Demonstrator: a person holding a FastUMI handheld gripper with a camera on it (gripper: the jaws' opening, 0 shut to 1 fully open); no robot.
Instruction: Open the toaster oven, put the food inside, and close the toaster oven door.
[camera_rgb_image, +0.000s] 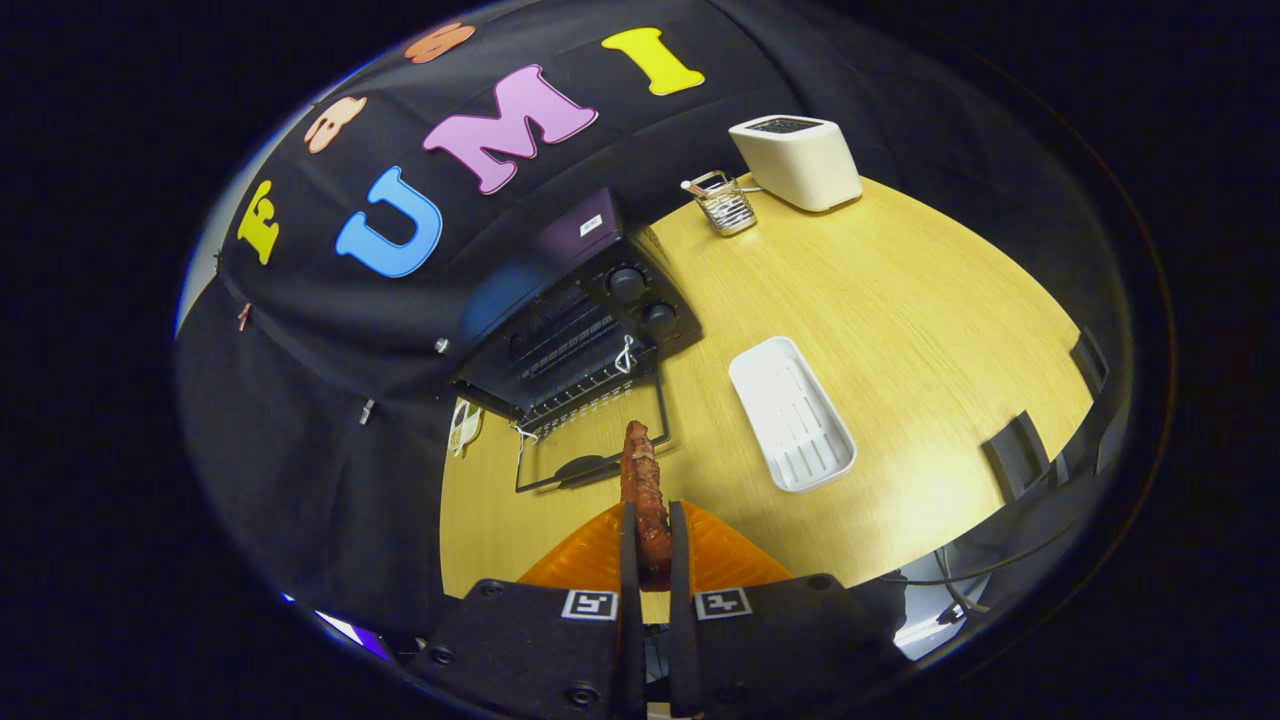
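A black toaster oven (585, 320) stands on the wooden table (900, 330) beyond my fingers, against the booth's wall. Its glass door (590, 440) is folded down flat toward me, and the wire rack (570, 380) inside shows. My gripper (648, 535) is shut on a reddish-brown strip of food (642, 480), both fingers pressing its near end. The strip sticks out forward, its tip reaching over the lowered door. Two round knobs (640, 300) sit on the oven's right side.
A white ridged tray (792, 415) lies on the table right of the oven. Farther back stand a small wire basket (728, 205) and a white toaster (798, 160). Black clamps (1015, 455) grip the table's right edge.
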